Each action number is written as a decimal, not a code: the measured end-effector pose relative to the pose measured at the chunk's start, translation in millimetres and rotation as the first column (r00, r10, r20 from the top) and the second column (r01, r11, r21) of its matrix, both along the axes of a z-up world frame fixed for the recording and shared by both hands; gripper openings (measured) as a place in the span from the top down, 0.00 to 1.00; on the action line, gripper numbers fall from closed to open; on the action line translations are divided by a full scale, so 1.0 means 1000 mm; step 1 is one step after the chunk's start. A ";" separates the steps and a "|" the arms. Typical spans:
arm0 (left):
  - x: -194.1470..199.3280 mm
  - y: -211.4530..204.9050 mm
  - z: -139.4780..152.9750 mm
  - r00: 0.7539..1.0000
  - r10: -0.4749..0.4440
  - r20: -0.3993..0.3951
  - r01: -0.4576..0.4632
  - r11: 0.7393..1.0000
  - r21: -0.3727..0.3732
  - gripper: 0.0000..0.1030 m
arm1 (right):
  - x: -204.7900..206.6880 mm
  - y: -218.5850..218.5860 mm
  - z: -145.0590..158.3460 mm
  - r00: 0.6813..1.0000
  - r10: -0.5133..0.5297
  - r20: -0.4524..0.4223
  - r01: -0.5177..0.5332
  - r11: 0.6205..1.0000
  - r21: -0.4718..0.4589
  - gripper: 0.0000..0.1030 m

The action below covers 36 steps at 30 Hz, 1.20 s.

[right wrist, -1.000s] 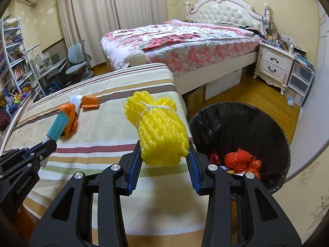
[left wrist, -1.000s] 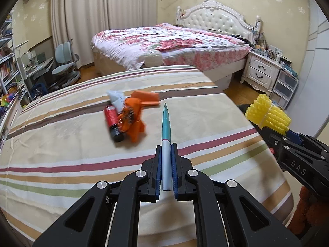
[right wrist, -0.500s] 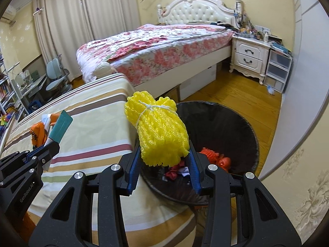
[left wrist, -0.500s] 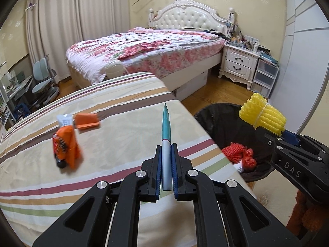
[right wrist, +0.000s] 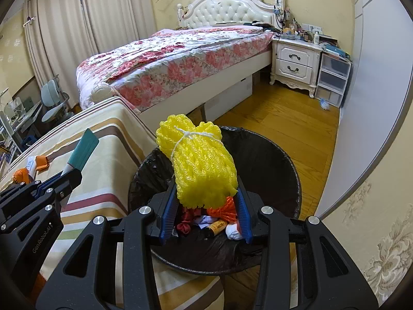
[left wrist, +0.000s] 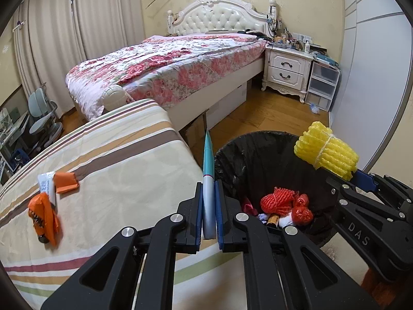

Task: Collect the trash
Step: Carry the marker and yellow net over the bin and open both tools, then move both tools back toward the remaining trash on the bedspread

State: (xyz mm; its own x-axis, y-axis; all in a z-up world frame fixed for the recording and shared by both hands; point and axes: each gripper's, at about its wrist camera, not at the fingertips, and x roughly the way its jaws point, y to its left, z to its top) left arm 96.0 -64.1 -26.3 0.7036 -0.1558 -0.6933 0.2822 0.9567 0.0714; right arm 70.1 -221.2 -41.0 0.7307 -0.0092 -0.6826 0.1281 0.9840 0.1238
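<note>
Two pieces of trash are in the air at once, and that is where the risk lies. The yellow foam net bundle [right wrist: 197, 162], tied round with white string, is clenched between the pads of the right gripper [right wrist: 205, 201] and hangs over the mouth of the black-lined trash bin [right wrist: 289, 170], so a release there should drop it in among the red and orange netting [left wrist: 277, 201] and the small bottle [right wrist: 218, 226] at the bottom. The foam is light and springy, though; it may cling to a pad or bounce off the rim if let go too near the bin's edge.

The flat teal and white packet [left wrist: 208, 178] is the weaker case. The left gripper [left wrist: 208, 211] grasps it edge-on by its white end, jaws fully clenched, and its tip reaches only about to the bin's near rim, beside the edge of the striped counter [left wrist: 116, 155]. Opened here, I judge, it could flutter down between counter and bin onto the wooden floor [left wrist: 271, 113].

The two grippers also stand close side by side, so a hasty swing could knock them together. Orange wrappers [left wrist: 45, 217] and a white-and-orange packet [left wrist: 58, 182] lie on the counter, not yet collected.
</note>
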 end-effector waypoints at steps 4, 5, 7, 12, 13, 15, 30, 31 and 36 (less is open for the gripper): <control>0.005 -0.010 -0.003 1.000 -0.014 -0.001 0.014 1.000 0.011 0.91 | 0.004 -0.009 -0.004 1.000 -0.014 -0.009 0.015 1.000 0.002 0.61; 0.006 -0.013 -0.003 1.000 -0.015 -0.003 0.015 1.000 0.015 0.91 | 0.006 -0.010 -0.005 1.000 -0.020 -0.011 0.020 1.000 0.002 0.61; 0.009 -0.016 -0.005 1.000 -0.016 -0.008 0.017 1.000 0.020 0.91 | 0.008 -0.014 -0.006 1.000 -0.026 -0.016 0.026 1.000 0.005 0.61; 0.015 -0.020 -0.010 1.000 -0.012 -0.020 0.012 1.000 0.025 0.91 | 0.013 -0.020 -0.009 0.999 -0.040 -0.022 0.040 0.999 0.009 0.61; 0.016 -0.021 -0.011 1.000 -0.010 -0.022 0.010 1.000 0.025 0.91 | 0.014 -0.021 -0.010 0.999 -0.043 -0.023 0.043 0.999 0.010 0.61; 0.018 -0.022 -0.011 1.000 -0.012 -0.024 0.012 1.000 0.026 0.91 | 0.015 -0.022 -0.011 0.999 -0.047 -0.025 0.047 0.999 0.013 0.61; 0.021 -0.018 -0.016 0.998 0.013 -0.059 -0.011 1.000 0.021 0.45 | 0.017 -0.030 -0.019 0.996 -0.082 -0.044 0.084 0.996 0.038 0.50; 0.022 -0.015 -0.016 0.998 0.019 -0.062 -0.018 1.000 0.017 0.44 | 0.017 -0.030 -0.020 0.995 -0.083 -0.045 0.085 0.996 0.038 0.49; 0.020 -0.001 -0.012 0.997 0.051 -0.057 -0.051 0.999 0.008 0.40 | 0.014 -0.027 -0.020 0.996 -0.078 -0.050 0.080 0.996 0.037 0.48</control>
State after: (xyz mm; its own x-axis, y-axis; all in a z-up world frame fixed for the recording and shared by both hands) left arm 116.1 -65.2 -38.3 0.6698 -0.1162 -0.7334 0.2371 0.9694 0.0630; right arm 84.3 -248.4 -60.5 0.6949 -0.0380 -0.7181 0.2119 0.9651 0.1540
